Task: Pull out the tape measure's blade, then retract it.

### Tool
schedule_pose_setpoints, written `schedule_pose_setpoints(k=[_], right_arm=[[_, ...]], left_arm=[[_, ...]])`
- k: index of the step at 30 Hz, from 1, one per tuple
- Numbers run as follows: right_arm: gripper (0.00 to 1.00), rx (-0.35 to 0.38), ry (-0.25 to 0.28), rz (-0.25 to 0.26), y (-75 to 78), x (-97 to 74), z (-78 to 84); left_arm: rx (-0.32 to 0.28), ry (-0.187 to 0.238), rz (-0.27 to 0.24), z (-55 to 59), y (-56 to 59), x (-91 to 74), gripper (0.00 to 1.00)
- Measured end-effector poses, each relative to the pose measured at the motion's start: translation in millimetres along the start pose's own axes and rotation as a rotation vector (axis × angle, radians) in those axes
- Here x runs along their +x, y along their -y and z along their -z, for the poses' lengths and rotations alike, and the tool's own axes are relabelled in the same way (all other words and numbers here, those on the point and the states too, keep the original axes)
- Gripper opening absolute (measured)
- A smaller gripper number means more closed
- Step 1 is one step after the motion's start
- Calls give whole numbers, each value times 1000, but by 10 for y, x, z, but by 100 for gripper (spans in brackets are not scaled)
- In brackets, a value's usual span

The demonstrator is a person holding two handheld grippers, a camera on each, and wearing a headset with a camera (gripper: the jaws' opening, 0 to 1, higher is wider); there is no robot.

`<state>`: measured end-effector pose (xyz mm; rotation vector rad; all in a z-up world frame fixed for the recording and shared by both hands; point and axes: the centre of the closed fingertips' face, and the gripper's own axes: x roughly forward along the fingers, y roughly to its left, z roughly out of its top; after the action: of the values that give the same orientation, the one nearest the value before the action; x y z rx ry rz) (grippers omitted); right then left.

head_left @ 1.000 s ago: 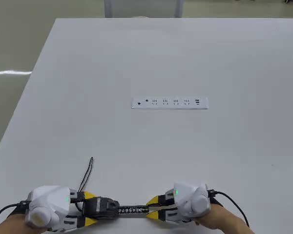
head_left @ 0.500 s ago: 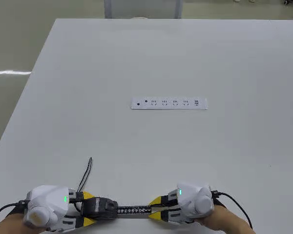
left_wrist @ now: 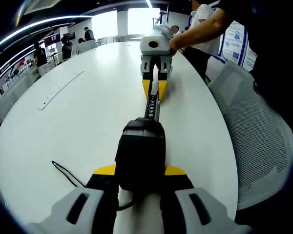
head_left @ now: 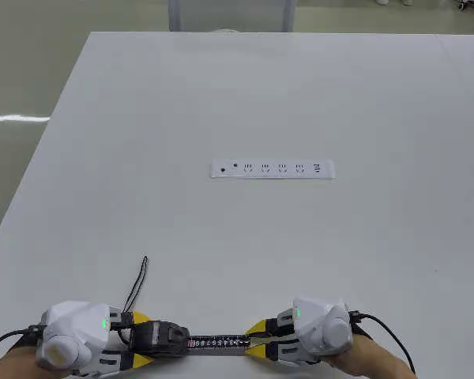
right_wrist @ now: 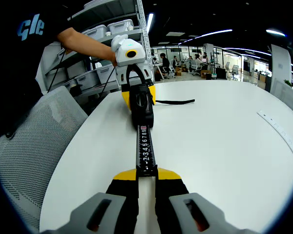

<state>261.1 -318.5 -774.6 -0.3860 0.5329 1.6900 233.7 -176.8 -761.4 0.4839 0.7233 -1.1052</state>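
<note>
the tape measure [head_left: 164, 338], a small black case, sits at the table's [head_left: 300, 95] near edge, clamped between the left gripper's [head_left: 144, 339] jaws. its short blade [head_left: 219, 342] looks thin, springy and slick. the right gripper's [head_left: 253, 340] jaws are pinched onto its tip, the surest hold.

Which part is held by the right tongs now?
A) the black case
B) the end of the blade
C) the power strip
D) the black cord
B: the right tongs are shut on the end of the blade, while the left tongs grip the case.
</note>
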Motion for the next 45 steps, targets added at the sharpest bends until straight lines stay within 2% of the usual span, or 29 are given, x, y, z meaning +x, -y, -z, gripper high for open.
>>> schedule_pose_setpoints(k=[45], right_arm=[[9, 22, -11, 9, 16, -240, 139]], left_arm=[[-1, -7, -2, -11, 0, -5, 28]])
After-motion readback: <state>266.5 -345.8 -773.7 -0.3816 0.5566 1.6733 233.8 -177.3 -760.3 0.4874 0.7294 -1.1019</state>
